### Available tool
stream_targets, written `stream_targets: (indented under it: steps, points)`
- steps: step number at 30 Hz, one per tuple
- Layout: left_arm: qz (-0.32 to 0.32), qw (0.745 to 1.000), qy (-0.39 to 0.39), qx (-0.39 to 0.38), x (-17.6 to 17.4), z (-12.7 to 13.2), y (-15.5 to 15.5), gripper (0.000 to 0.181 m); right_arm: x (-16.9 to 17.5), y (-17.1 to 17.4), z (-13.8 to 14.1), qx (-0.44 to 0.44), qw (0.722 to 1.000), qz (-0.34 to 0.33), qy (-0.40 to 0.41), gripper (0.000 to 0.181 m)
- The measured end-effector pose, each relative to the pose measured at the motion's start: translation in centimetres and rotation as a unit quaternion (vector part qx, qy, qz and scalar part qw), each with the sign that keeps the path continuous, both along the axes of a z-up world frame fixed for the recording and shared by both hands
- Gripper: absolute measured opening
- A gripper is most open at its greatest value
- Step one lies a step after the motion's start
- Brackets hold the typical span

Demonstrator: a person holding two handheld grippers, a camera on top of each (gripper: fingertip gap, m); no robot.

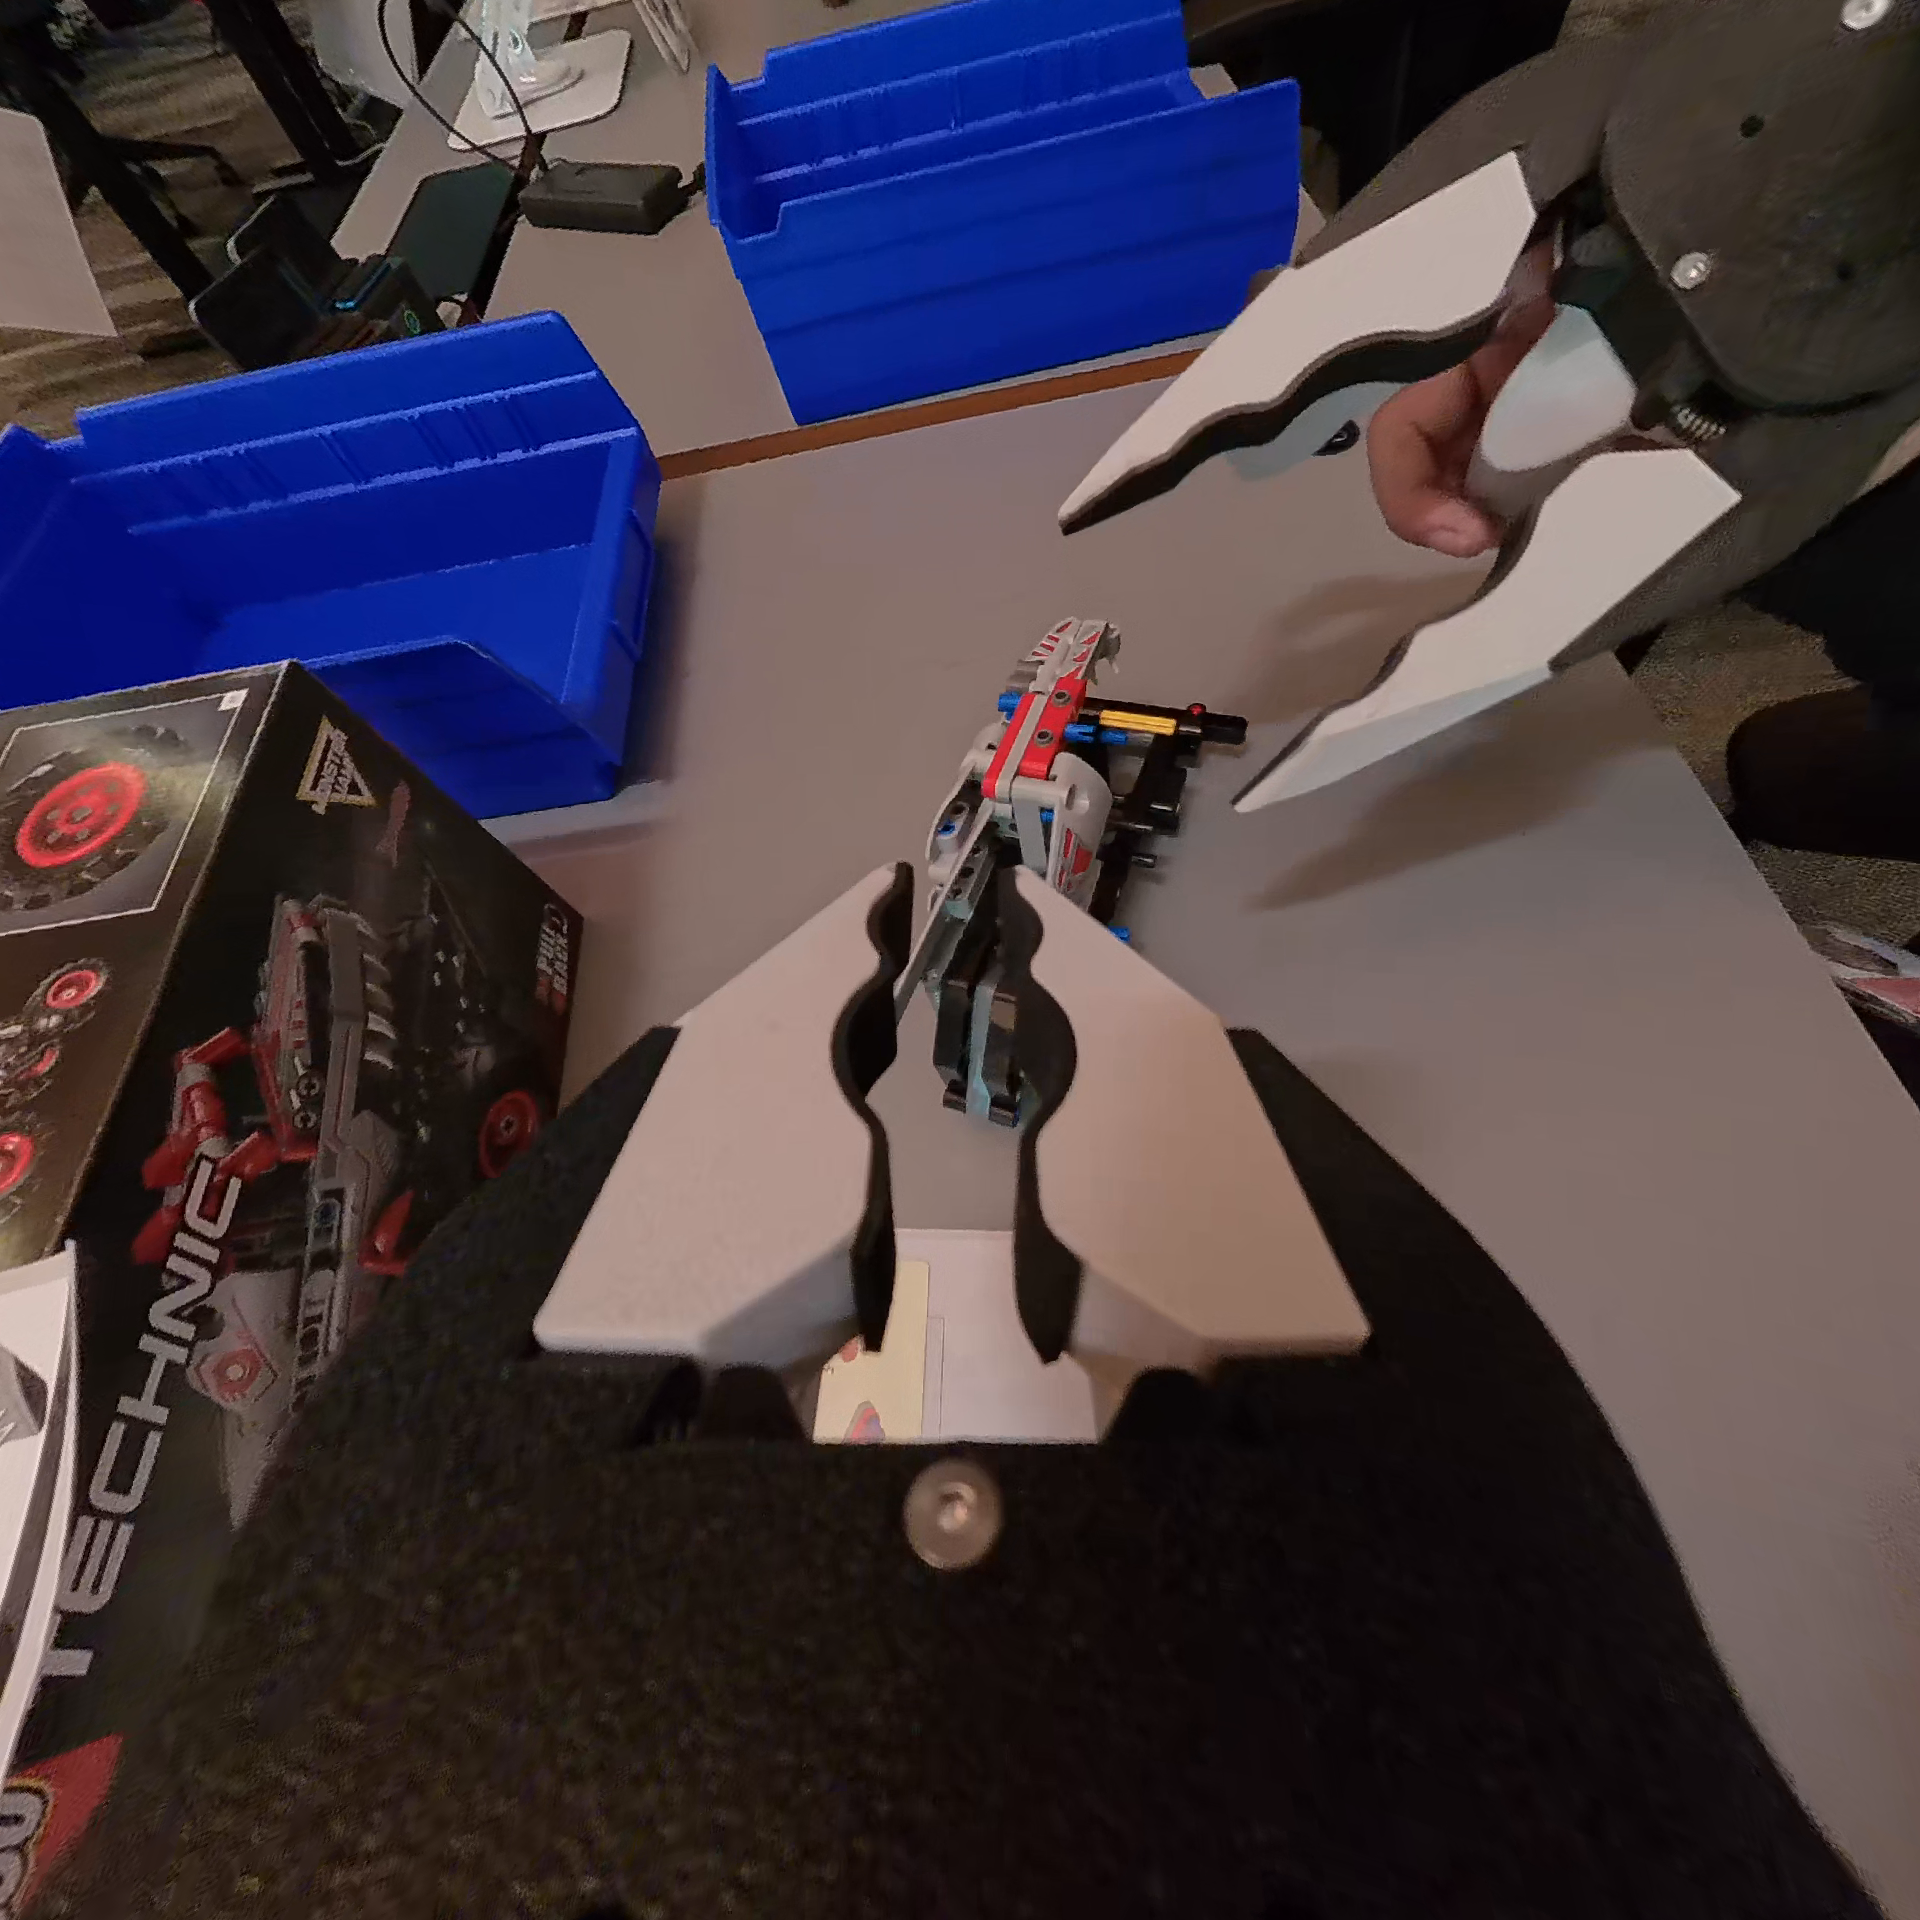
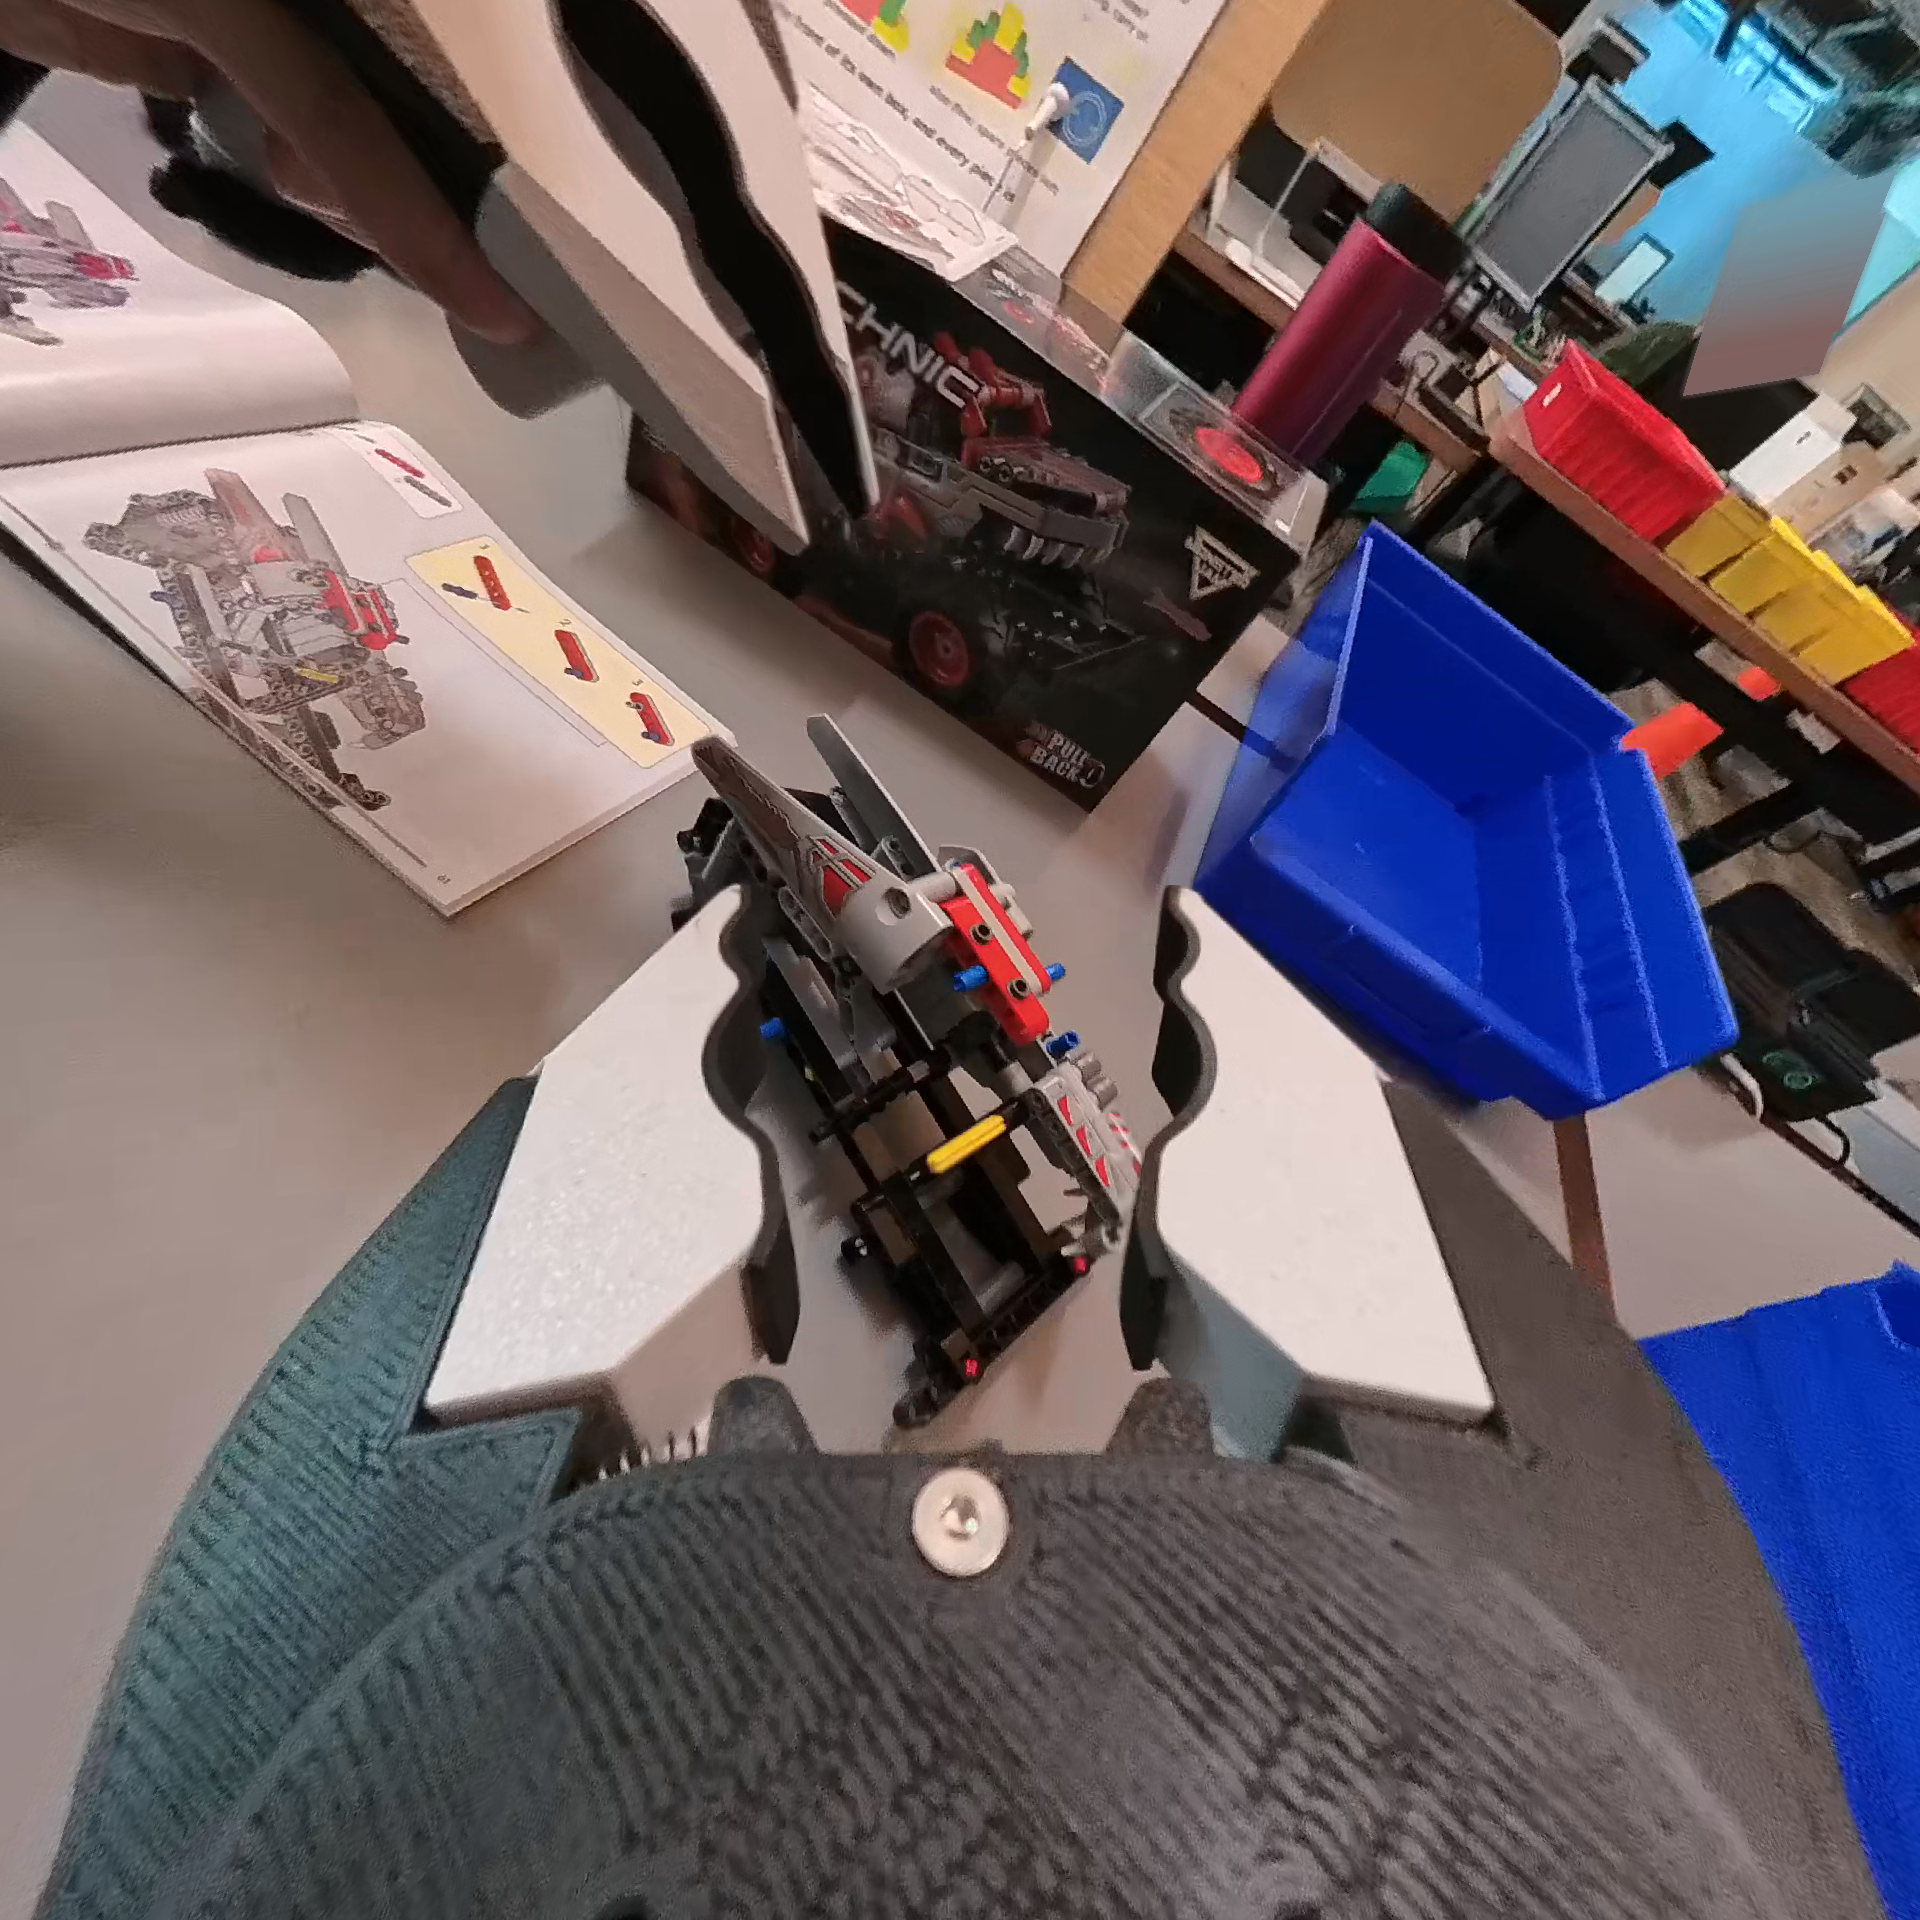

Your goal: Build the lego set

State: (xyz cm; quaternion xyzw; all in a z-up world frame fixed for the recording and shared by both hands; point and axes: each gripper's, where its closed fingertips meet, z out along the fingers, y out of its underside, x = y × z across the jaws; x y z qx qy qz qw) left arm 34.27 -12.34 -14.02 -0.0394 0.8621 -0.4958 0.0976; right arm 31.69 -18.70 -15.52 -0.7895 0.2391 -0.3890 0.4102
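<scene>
The half-built lego model lies on the grey bench between the open instruction booklet and the blue bins; it is light, rigid plastic, yet I judge it fragile, since pins and the toothed grey-and-red panel could pop off under a squeeze. The left gripper has its fingers nearly closed above the model's near end, though whether they pinch it I cannot tell, while the right gripper hangs over the model with fingers spread wide, grasping nothing. The black beam frame looks the sturdiest place to hold, not the protruding blue pins.
</scene>
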Motion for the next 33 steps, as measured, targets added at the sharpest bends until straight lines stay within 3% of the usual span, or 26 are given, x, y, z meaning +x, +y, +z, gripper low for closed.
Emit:
stream_targets:
  steps: [6,12,20,26,33]
  points:
    - [-0.056,0.997,-0.048,-0.003,-1.6,0.1,-0.5,0.019,0.0,-2.5,-0.2,0.017,0.999,-0.014,0.036,0.086]
    - [-0.094,0.98,-0.165,0.059,-3.6,-2.2,-1.9,0.028,0.7,-3.4,-0.7,0.046,0.993,0.057,0.089,0.084]
    - [0.037,0.95,-0.289,0.111,-1.5,-4.5,-3.1,0.032,2.9,-2.1,-3.5,0.075,0.972,0.151,0.164,0.081]
    - [0.06,0.959,-0.231,0.154,-0.9,-7.4,-3.0,0.026,3.2,-0.7,-4.1,0.073,0.954,0.227,0.18,0.075]
    - [0.054,0.974,-0.154,0.156,-0.5,-8.2,-2.8,0.021,2.8,0.6,-3.9,0.075,0.939,0.291,0.166,0.063]
